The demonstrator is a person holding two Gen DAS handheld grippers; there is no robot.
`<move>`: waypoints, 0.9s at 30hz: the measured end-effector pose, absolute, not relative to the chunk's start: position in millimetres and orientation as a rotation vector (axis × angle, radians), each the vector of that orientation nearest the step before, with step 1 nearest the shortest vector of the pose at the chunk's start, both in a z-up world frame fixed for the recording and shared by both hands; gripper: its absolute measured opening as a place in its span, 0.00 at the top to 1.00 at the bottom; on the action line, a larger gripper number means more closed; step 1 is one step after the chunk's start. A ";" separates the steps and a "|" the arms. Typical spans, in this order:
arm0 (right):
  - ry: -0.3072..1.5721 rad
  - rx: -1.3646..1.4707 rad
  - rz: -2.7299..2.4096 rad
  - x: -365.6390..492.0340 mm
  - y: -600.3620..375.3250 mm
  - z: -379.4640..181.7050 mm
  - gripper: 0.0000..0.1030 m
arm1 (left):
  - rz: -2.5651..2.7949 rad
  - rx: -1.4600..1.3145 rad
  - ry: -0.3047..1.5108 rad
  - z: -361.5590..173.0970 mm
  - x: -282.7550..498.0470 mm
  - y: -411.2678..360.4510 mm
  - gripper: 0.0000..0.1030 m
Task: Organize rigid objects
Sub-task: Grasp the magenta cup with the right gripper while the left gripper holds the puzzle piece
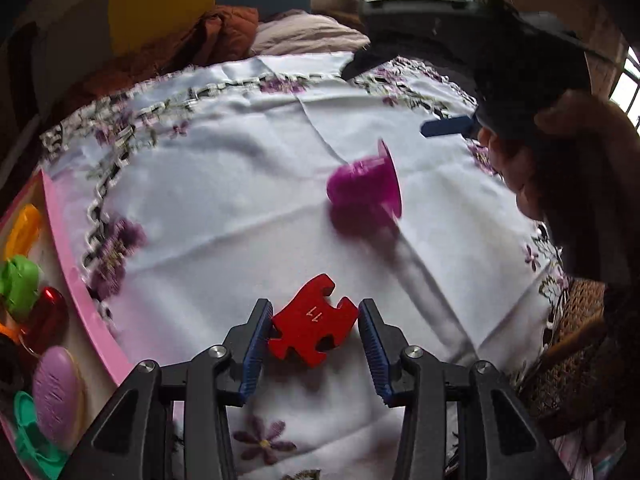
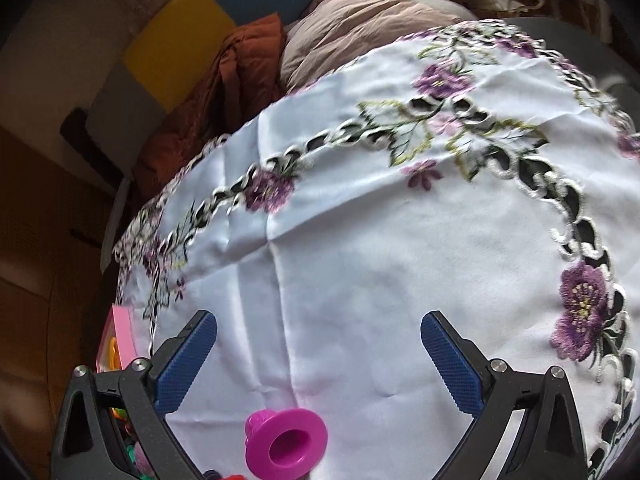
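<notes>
A red jigsaw-shaped block marked 11 sits between the blue pads of my left gripper; the left pad touches it, a small gap shows at the right pad. A magenta flanged cup lies on its side on the white embroidered cloth, further out. My right gripper is wide open and empty, and the same magenta cup lies below and between its fingers, mouth toward the camera. The right gripper also shows in the left wrist view, above the cup.
A pink tray at the left table edge holds several toys: green, red, purple, orange. The pink tray also shows in the right wrist view. Bedding and a brown quilt lie behind the table. A wicker chair stands at right.
</notes>
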State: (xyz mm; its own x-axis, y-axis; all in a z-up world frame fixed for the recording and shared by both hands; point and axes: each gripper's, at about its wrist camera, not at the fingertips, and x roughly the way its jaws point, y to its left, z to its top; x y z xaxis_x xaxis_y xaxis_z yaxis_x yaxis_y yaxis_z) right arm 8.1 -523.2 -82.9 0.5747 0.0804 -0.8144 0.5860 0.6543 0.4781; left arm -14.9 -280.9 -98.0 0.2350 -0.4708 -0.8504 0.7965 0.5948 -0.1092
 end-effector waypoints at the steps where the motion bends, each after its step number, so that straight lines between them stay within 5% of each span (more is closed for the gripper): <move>1: 0.945 0.813 -0.323 10.4 -519.3 -84.6 0.00 | -0.905 0.385 0.981 -98.7 -15.9 -280.3 0.57; 21: 1.296 -0.094 0.020 57.6 -402.8 -75.0 0.03 | -0.930 0.351 0.927 -104.4 -20.5 -271.4 0.58; 23: 1.344 -0.192 0.035 56.9 -395.4 -82.7 0.18 | -0.934 0.340 0.931 -104.4 -19.7 -270.3 0.58; 24: 1.372 -0.237 0.044 55.5 -392.8 -86.9 0.45 | -0.937 0.332 0.934 -104.5 -18.9 -269.5 0.58; 25: 1.401 -0.264 0.047 53.8 -392.3 -90.9 0.58 | -0.939 0.328 0.937 -104.4 -18.4 -268.9 0.58; 27: 1.420 -0.274 0.040 49.4 -396.6 -93.4 0.69 | -0.943 0.314 0.943 -104.5 -16.8 -267.4 0.58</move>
